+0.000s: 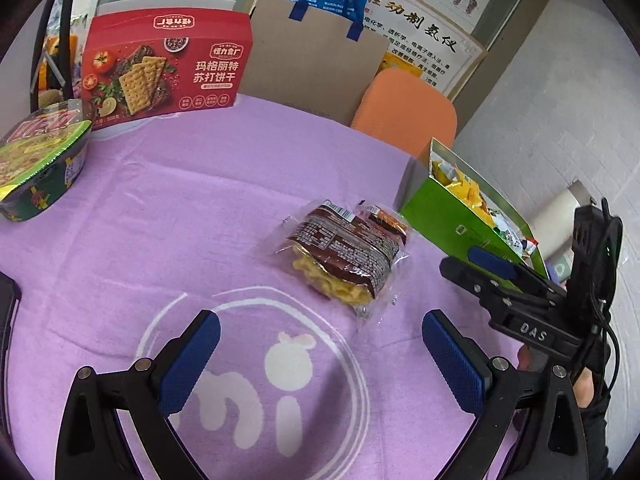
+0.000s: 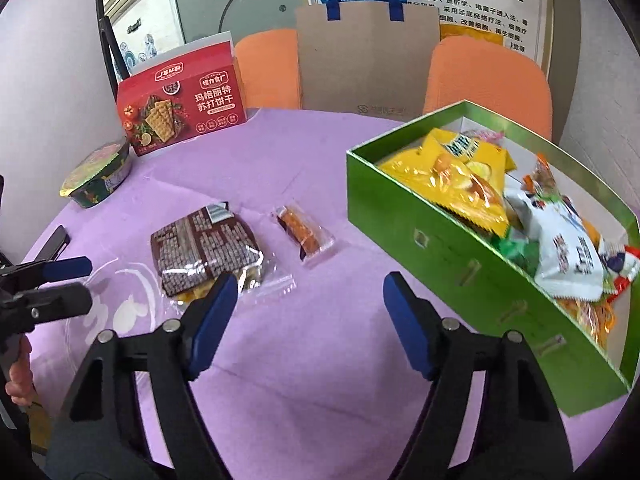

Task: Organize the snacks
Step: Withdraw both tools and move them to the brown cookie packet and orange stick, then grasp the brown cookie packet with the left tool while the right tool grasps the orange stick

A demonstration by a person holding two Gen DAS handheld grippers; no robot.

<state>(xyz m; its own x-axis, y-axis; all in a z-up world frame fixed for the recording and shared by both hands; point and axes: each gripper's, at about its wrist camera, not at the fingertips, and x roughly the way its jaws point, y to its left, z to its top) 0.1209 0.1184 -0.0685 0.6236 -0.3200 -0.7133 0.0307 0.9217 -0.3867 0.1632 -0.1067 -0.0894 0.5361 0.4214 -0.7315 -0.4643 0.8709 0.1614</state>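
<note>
Covering table, lilac cloth [image 2: 304, 360] (perhaps towelling), orange chairs [image 2: 486, 80] behind, both grippers released.

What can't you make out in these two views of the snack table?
- Small orange packet: in the left wrist view the brown noodle packet covers most of it.
- Green box: lower snacks lie buried under the yellow bag and white bag; the right wrist view's edge cuts off its near corner.
- Noodle packet print: too small to read.
- Noodle bowl: cut by the left wrist view's edge.
</note>
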